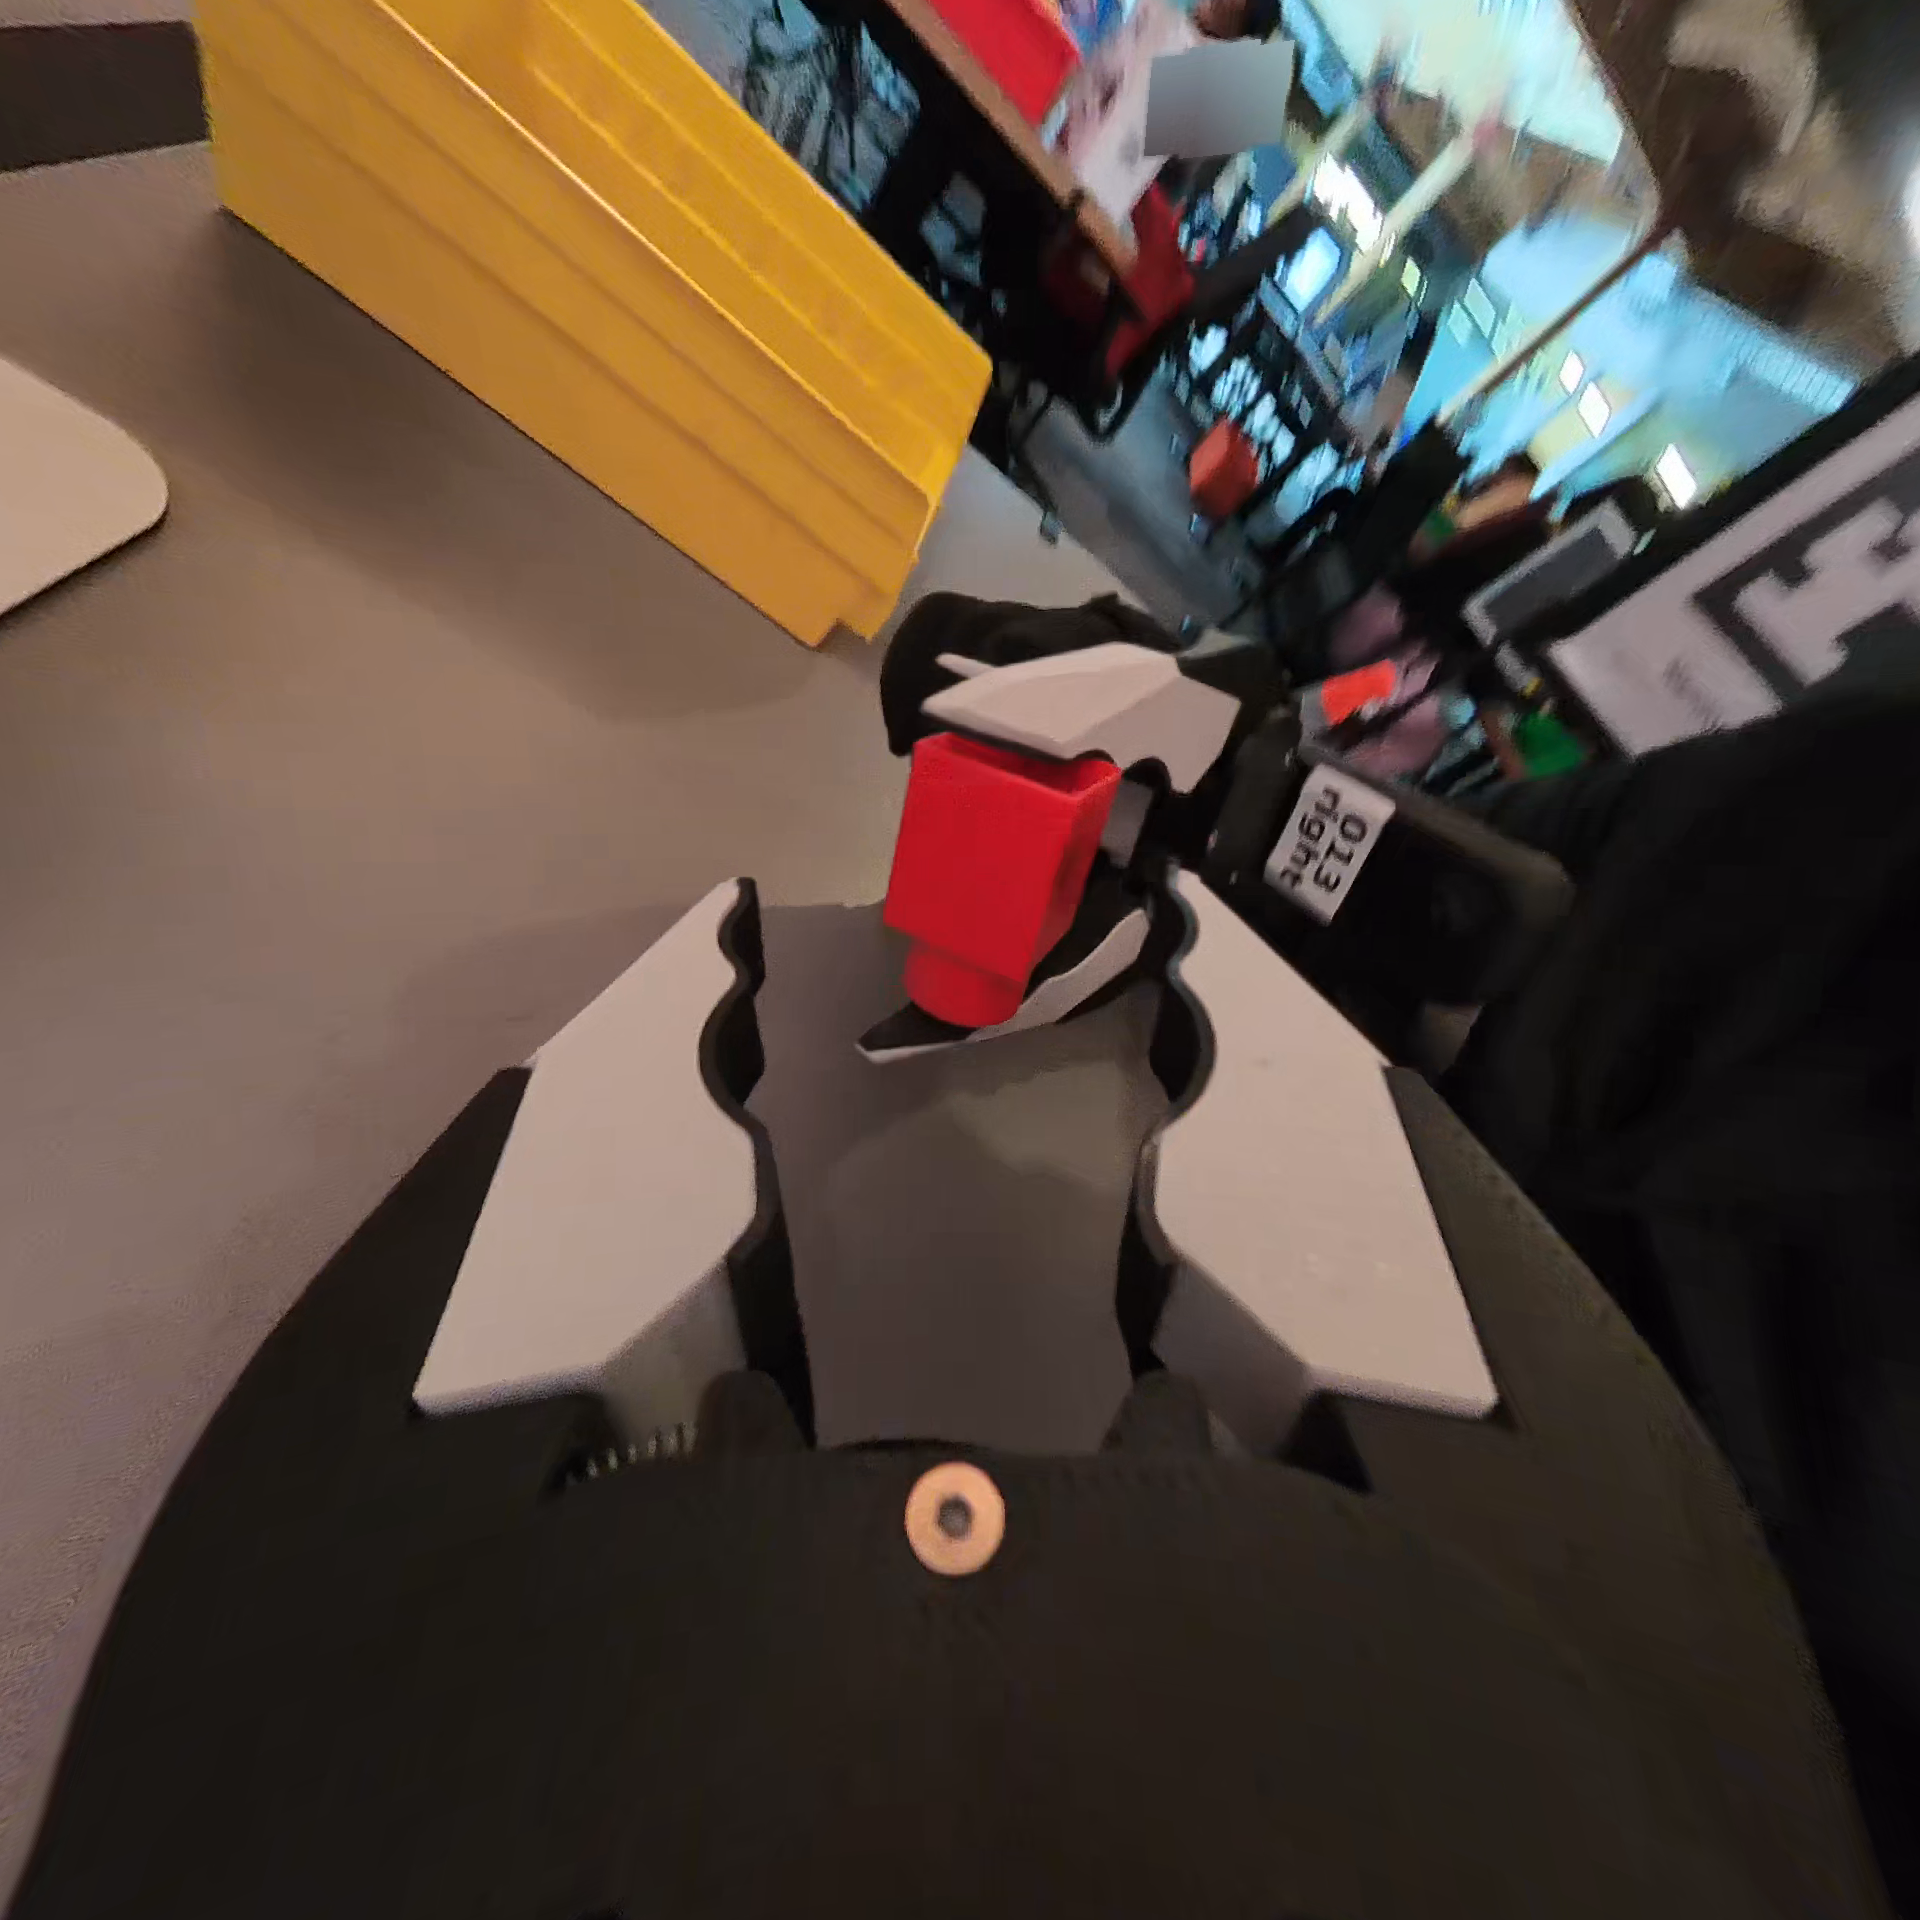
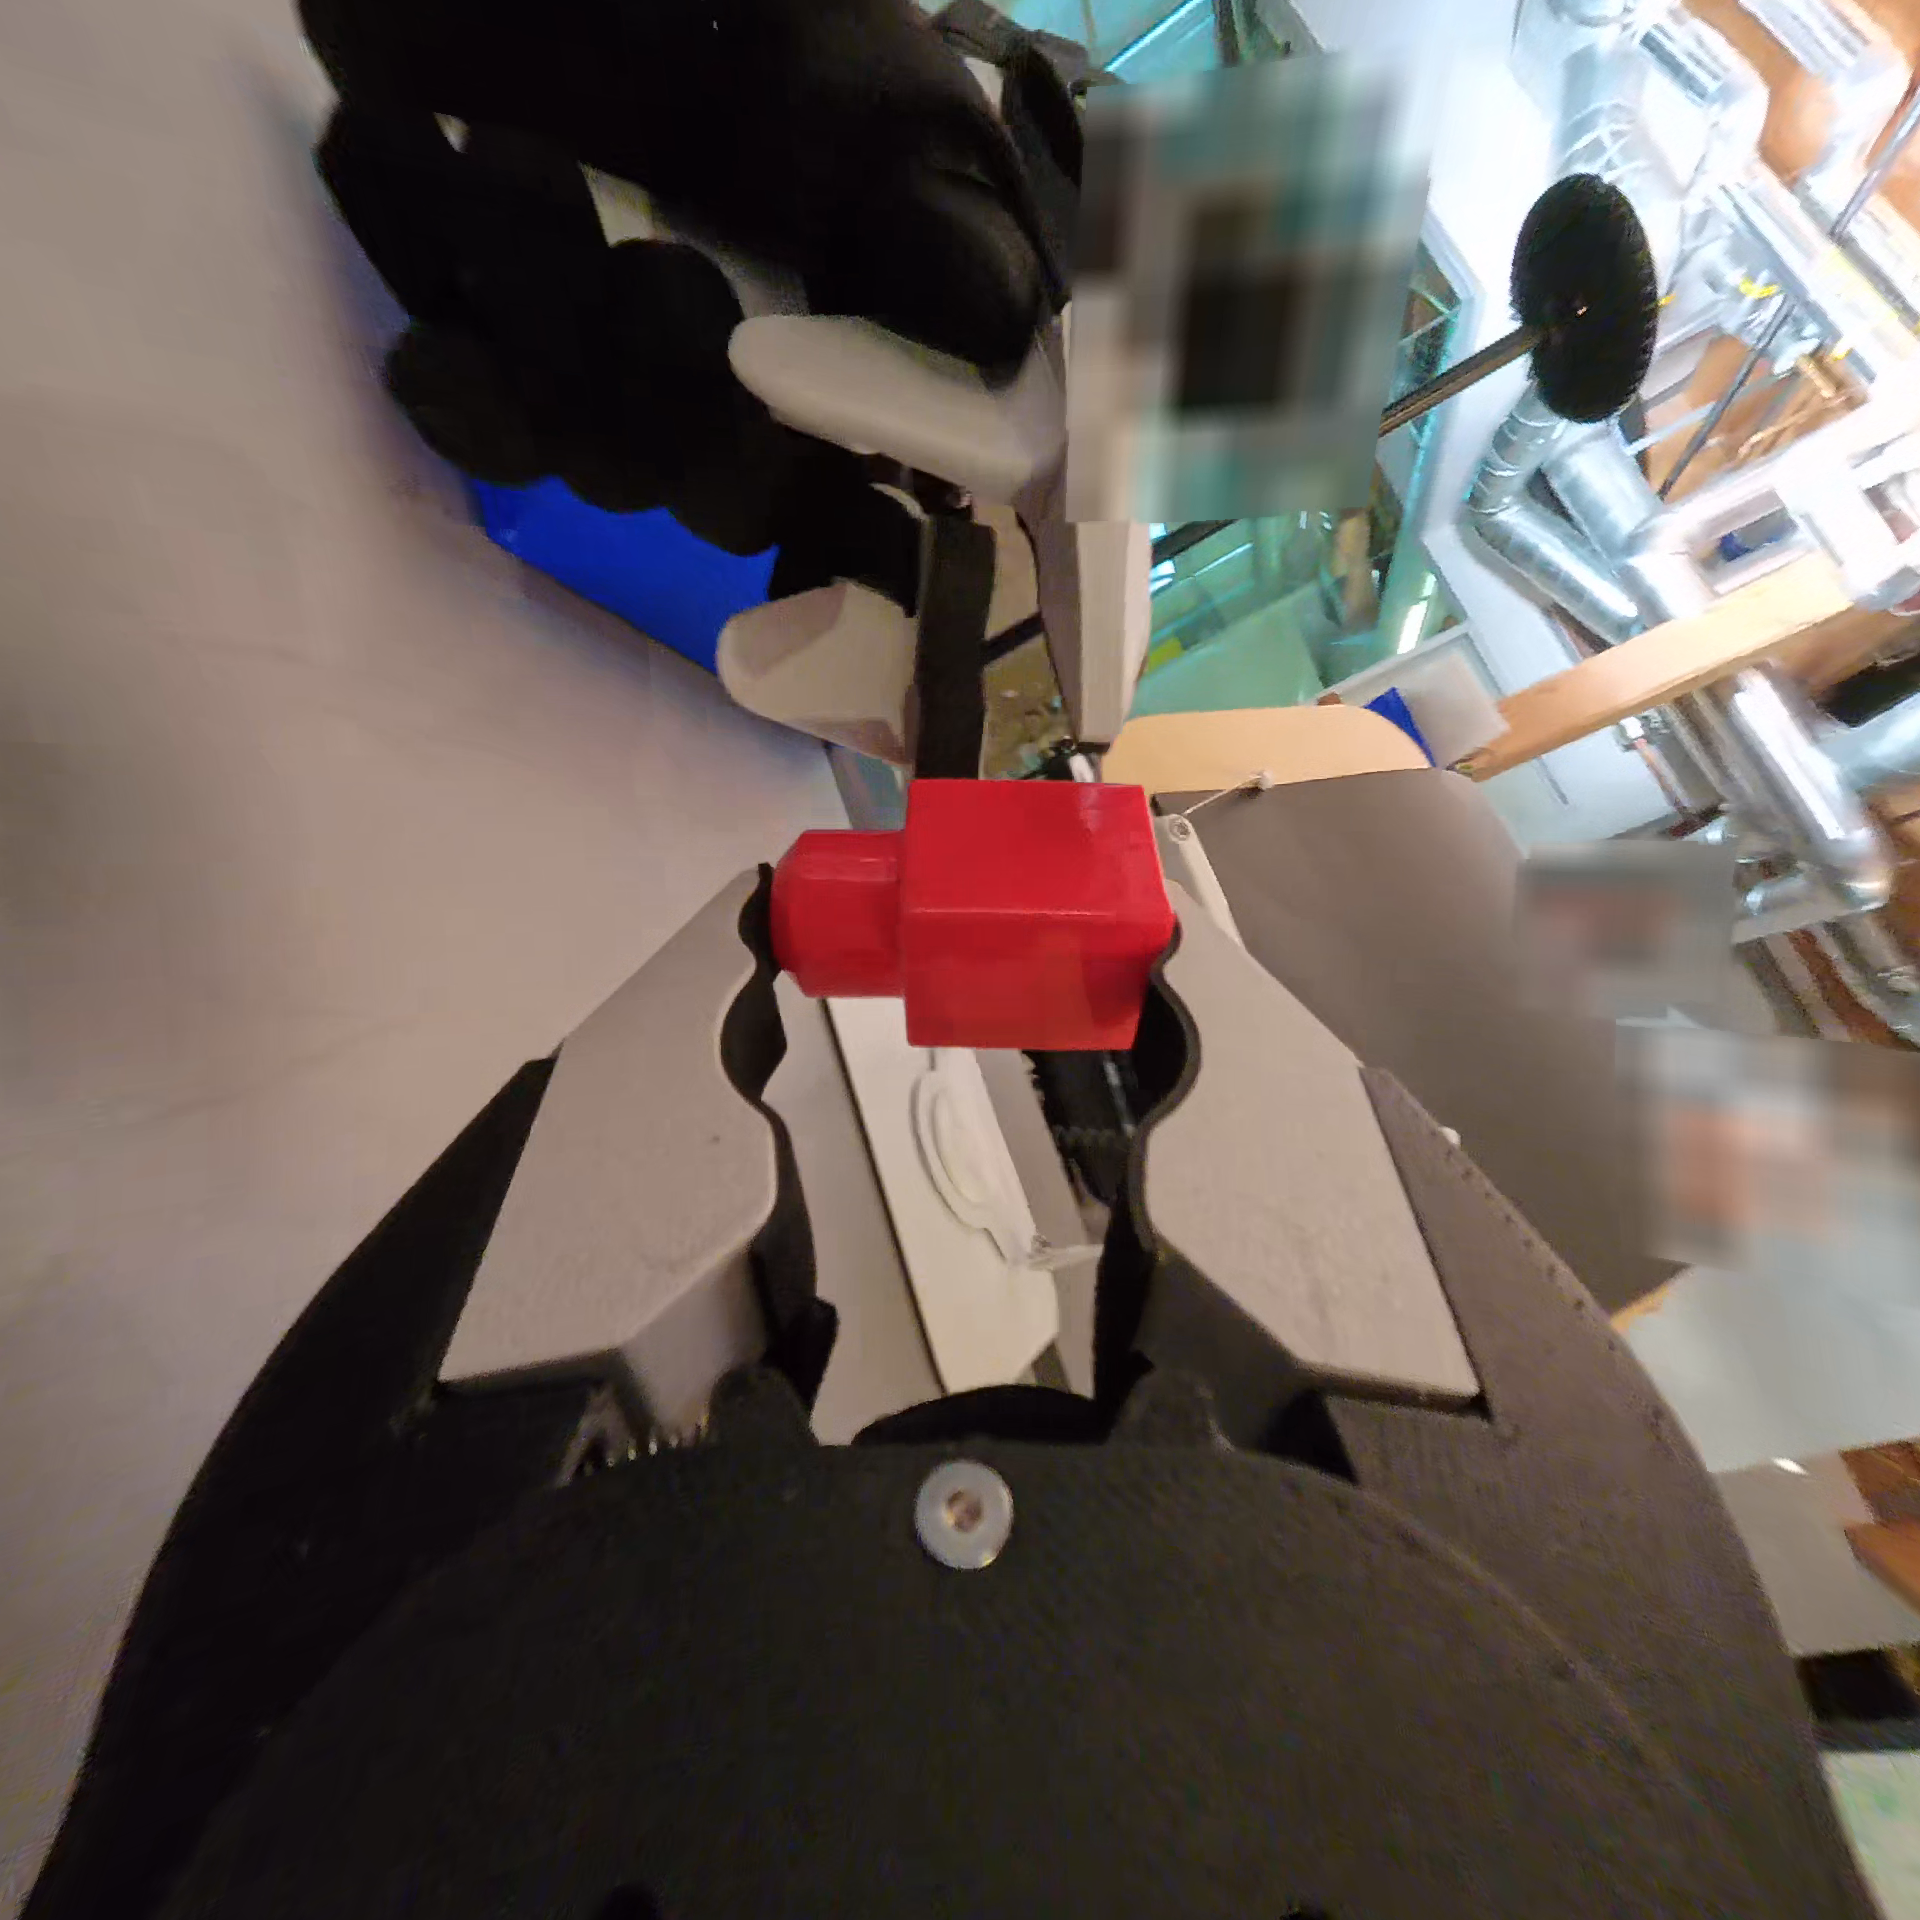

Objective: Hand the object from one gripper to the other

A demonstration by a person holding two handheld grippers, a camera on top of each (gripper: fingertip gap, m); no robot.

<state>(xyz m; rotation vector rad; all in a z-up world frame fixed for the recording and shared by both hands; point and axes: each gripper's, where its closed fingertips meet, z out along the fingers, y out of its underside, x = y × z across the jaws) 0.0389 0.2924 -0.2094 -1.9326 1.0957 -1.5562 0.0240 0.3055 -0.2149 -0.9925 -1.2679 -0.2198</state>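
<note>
the small red plastic block with a square hollow body and a narrower stub at one end is pinched endwise in the right claw, one fingertip on the stub end and the other on the open square end, held up off the grey table. the left claw is spread open and empty, pointed at the block, which sits just ahead of its tips in the left wrist view, near but apart, nothing between its fingers yet. the block looks like rigid printed plastic, light, stiff, not fragile, faces smooth so probably a bit slippery. best hold for the left claw is likely across the flat sides of the square body, since the right claw's fingers cover both ends; the stub looks too short and round for a sure pinch. a stack of yellow plastic bins stands on the table beyond, well apart. a pale rounded flat thing lies at the table's left edge. a black-gloved hand shows holding the left claw in the right wrist view, with something blue behind it. nothing blocks the approach except the right claw's own fingers crowding the block.
</note>
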